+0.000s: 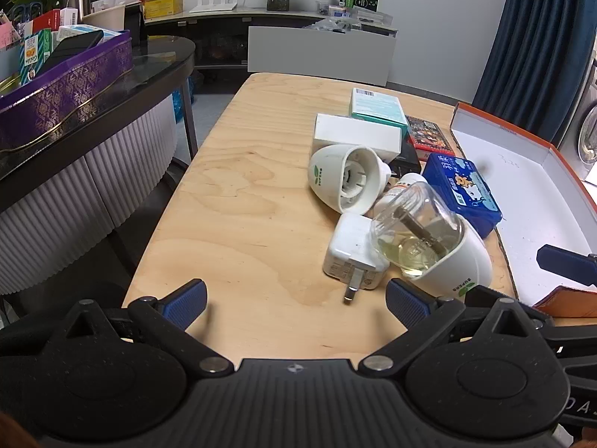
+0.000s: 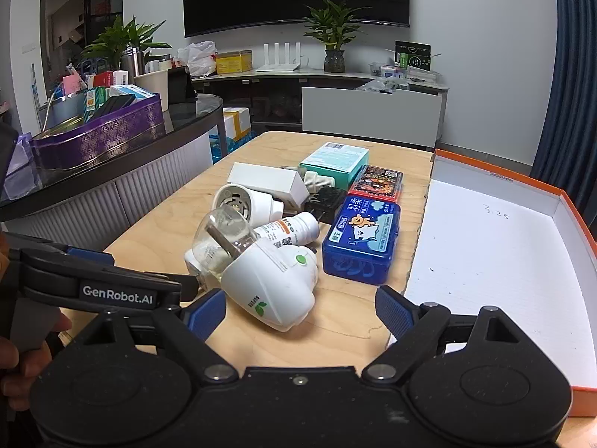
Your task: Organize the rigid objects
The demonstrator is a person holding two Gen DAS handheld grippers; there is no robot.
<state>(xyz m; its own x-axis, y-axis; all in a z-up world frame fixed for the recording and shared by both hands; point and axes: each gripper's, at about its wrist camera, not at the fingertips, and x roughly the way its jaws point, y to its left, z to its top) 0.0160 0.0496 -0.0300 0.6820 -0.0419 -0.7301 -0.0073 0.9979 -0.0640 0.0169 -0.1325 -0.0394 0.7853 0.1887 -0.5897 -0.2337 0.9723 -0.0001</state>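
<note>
A pile of rigid items lies on the wooden table (image 1: 242, 224). A white mosquito-repellent heater with a clear liquid bottle (image 1: 433, 246) (image 2: 261, 272) lies nearest. Beside it lie a white plug adapter (image 1: 354, 257), a second white heater (image 1: 343, 177) (image 2: 242, 201), a blue plastic case (image 1: 462, 194) (image 2: 363, 239), a white box (image 1: 356, 136), a teal box (image 1: 377, 106) (image 2: 335, 160), a red card box (image 2: 377, 183), a black charger (image 2: 324, 203) and a small white bottle (image 2: 287, 229). My left gripper (image 1: 296, 300) is open and empty, just in front of the pile. My right gripper (image 2: 300, 311) is open and empty, its left pad beside the near heater.
An open orange-rimmed box (image 2: 485, 261) (image 1: 522, 186) with a white floor lies right of the pile. A dark counter with a purple tin (image 1: 63, 86) (image 2: 100, 134) stands to the left. A white chair back (image 1: 321, 52) stands at the table's far end.
</note>
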